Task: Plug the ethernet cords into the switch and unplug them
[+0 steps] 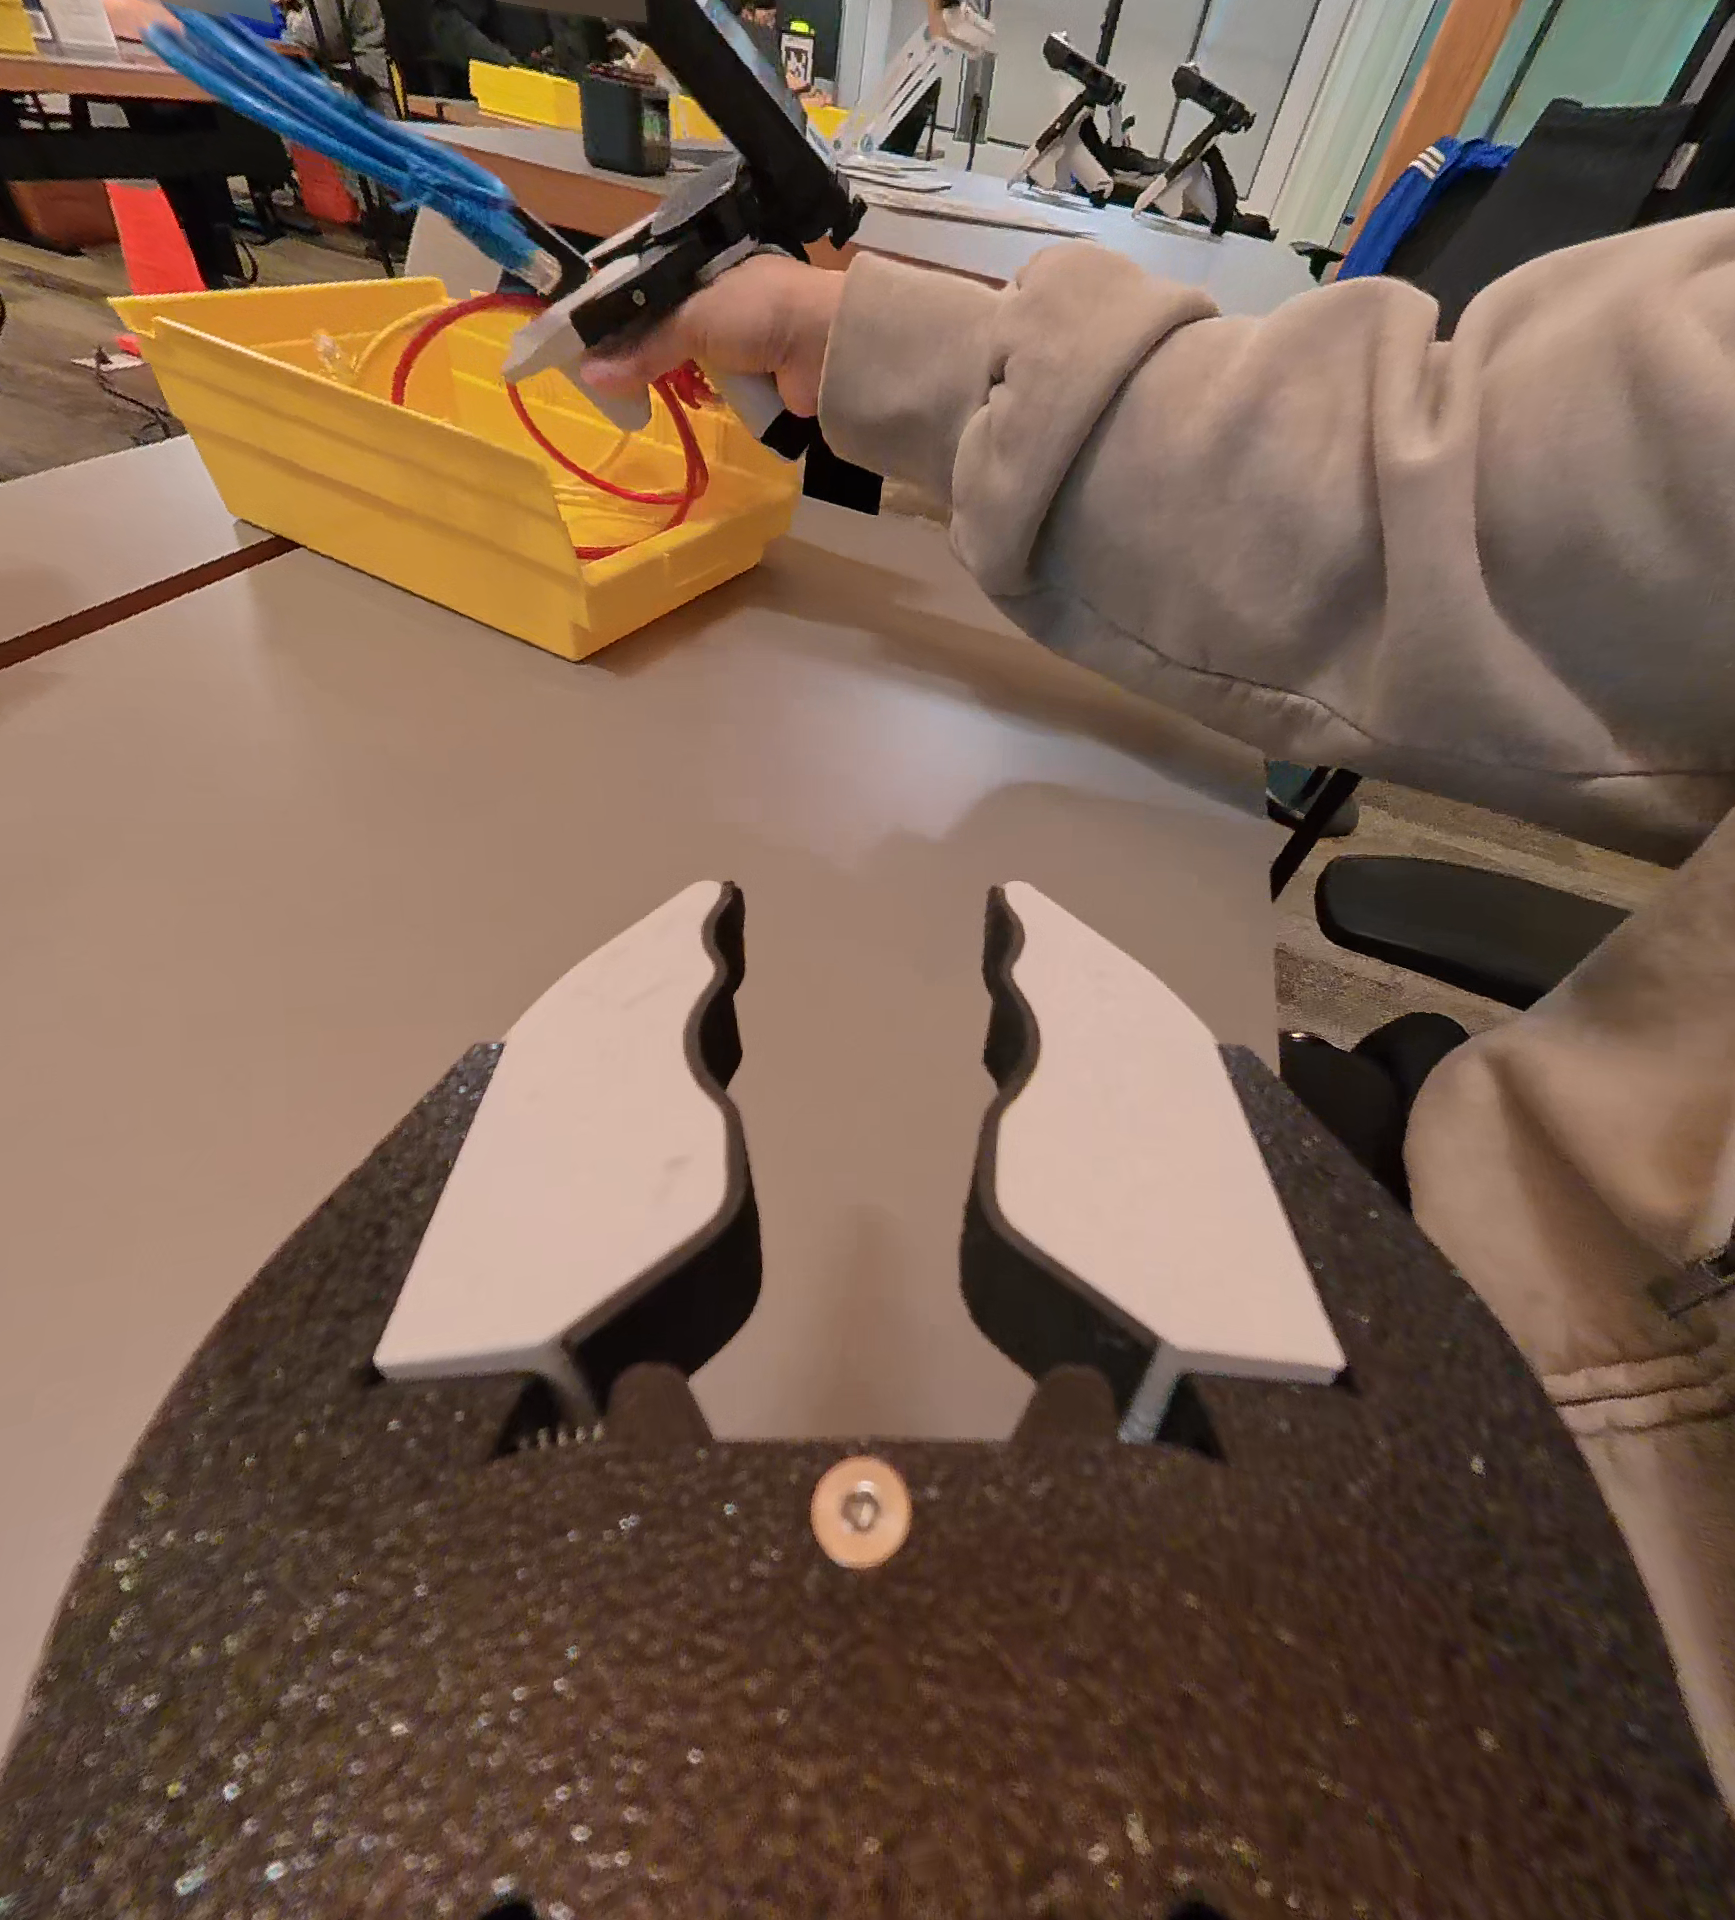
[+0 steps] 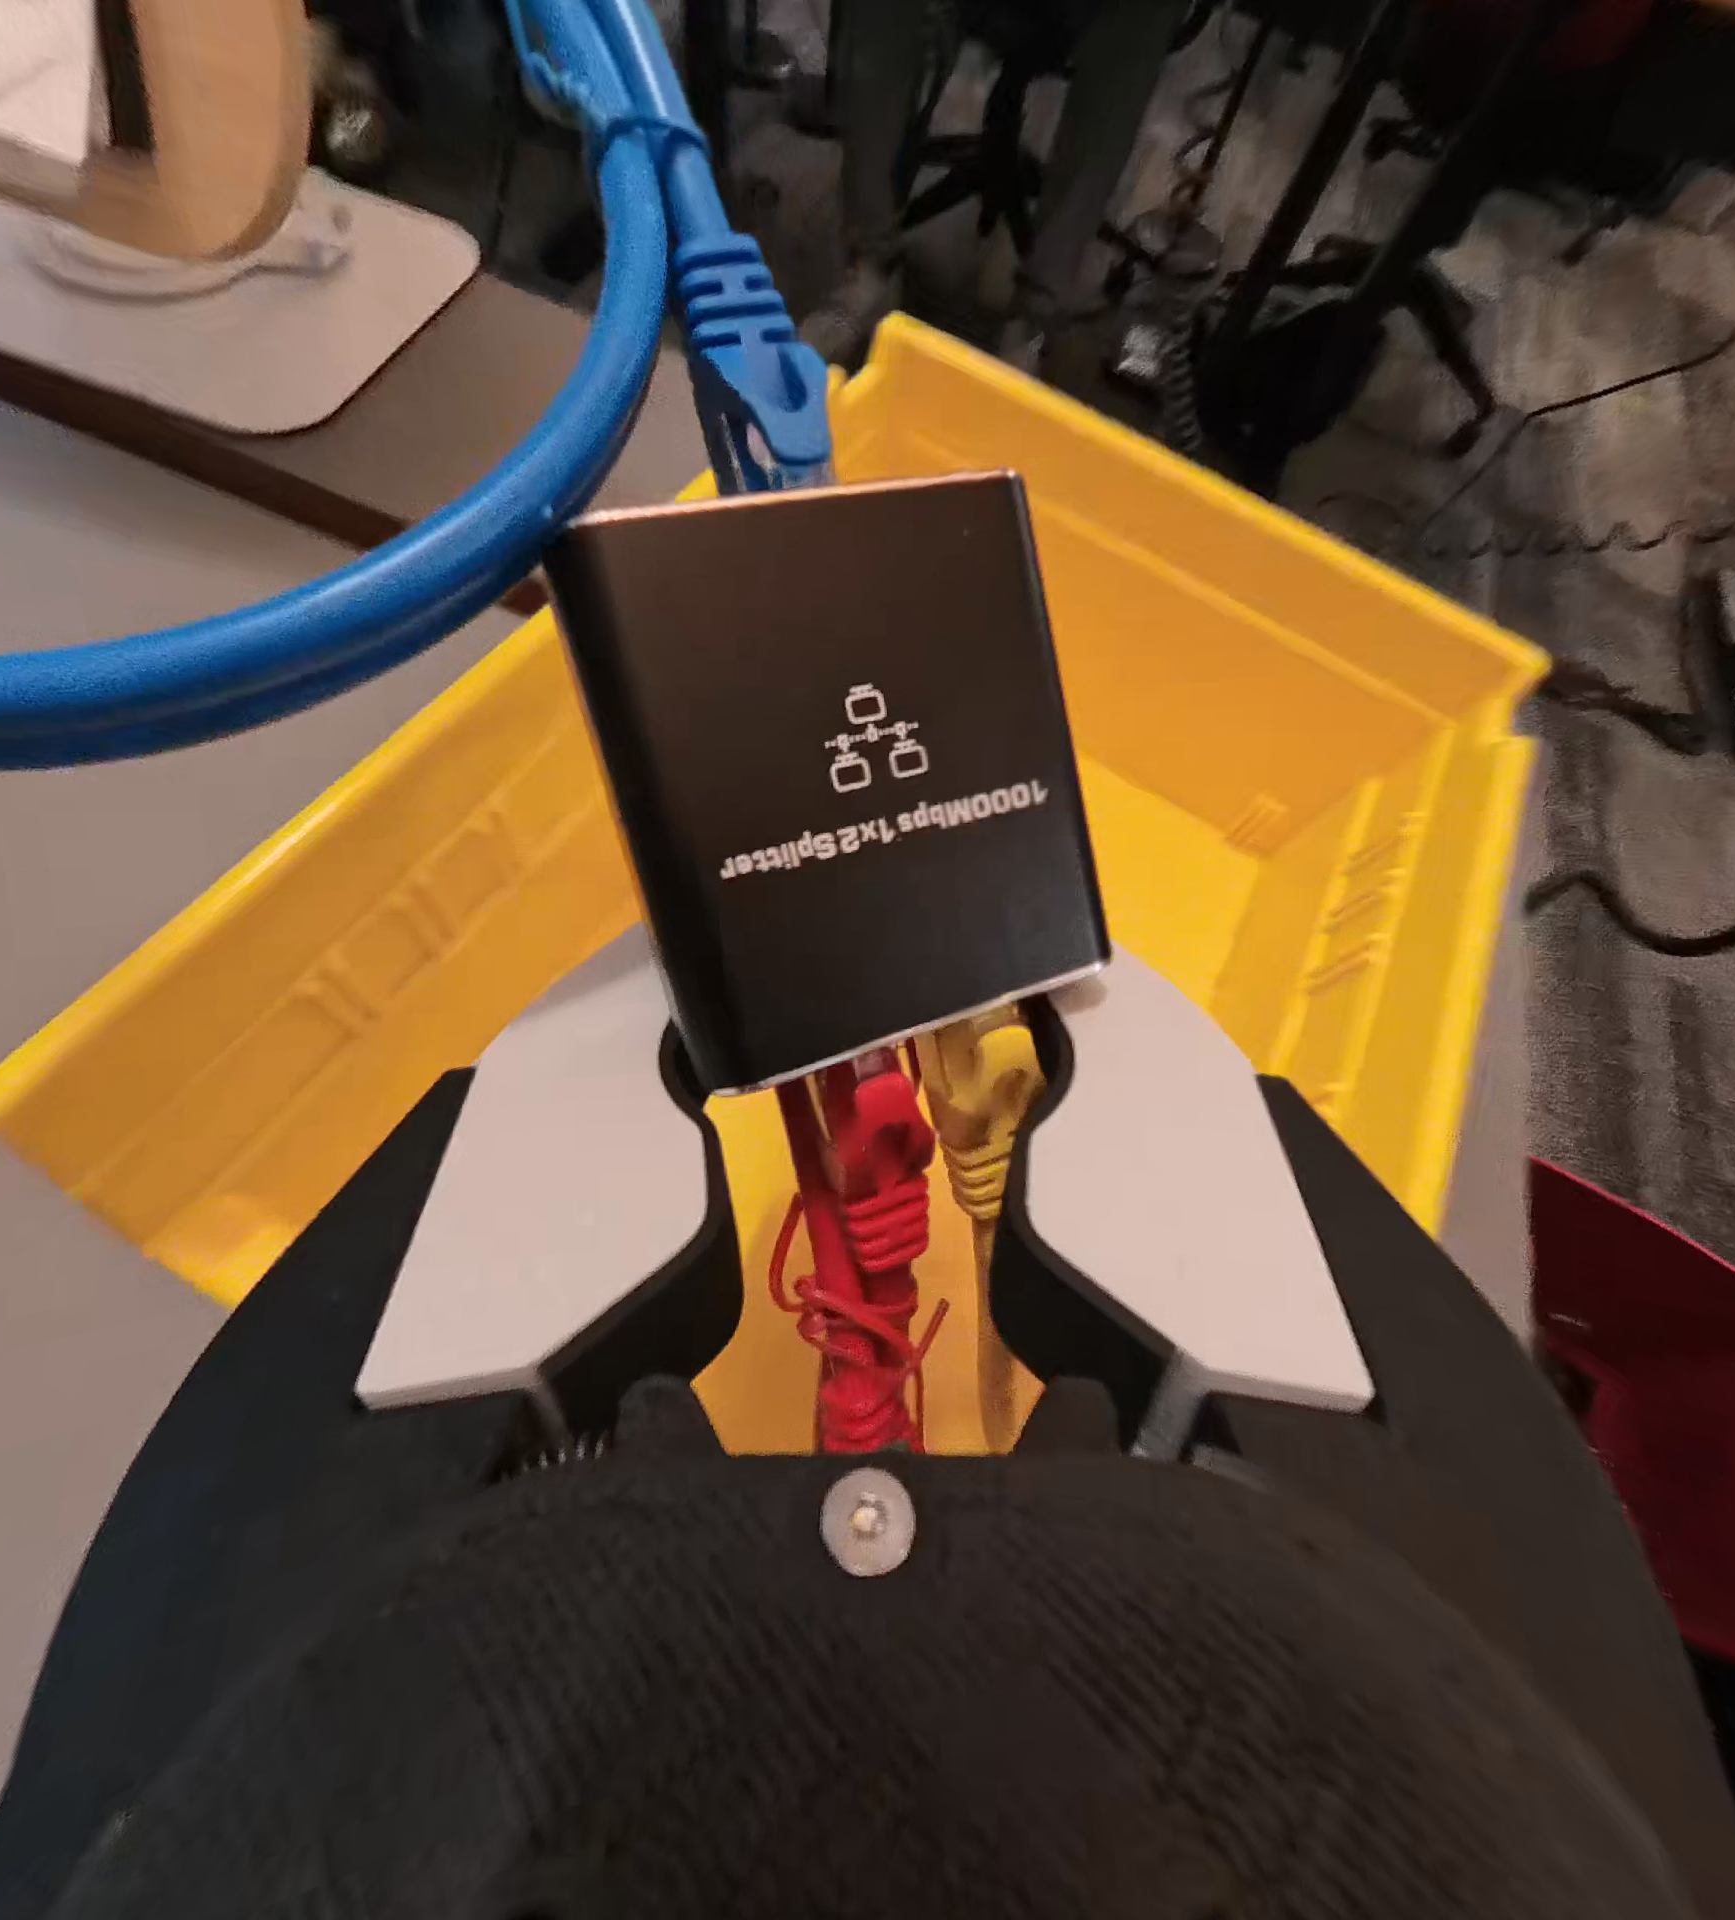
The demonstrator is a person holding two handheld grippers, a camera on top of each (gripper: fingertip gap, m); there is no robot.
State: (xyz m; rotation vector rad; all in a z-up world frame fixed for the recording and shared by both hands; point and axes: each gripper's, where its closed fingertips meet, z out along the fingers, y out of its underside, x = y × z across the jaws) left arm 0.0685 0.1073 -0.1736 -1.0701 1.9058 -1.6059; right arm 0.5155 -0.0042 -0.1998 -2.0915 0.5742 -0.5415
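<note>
In the right wrist view, my right gripper (image 2: pixel 868 1029) is shut on the lower end of a small black switch box (image 2: pixel 821 748) and holds it above a yellow bin (image 2: pixel 1258 675). A blue cord (image 2: pixel 759 395) is plugged into the switch's far end. A red cord (image 2: pixel 873 1143) and a yellow cord (image 2: pixel 982 1112) are plugged into its near end and hang between the fingers. My left gripper (image 1: pixel 863 904) is open and empty, low over the tan table (image 1: pixel 323 935). The left wrist view shows the right gripper (image 1: pixel 572 312) over the bin (image 1: pixel 375 468), with the blue cord (image 1: pixel 323 114) and red cord (image 1: pixel 634 447) trailing.
A person's beige sleeve (image 1: pixel 1258 520) reaches across the table's right side. A black chair armrest (image 1: pixel 1465 935) sits past the table's right edge. A table seam (image 1: pixel 115 613) runs at the left. Desks, stands and floor cables fill the background. About 45 centimeters separates my left fingertips from my right.
</note>
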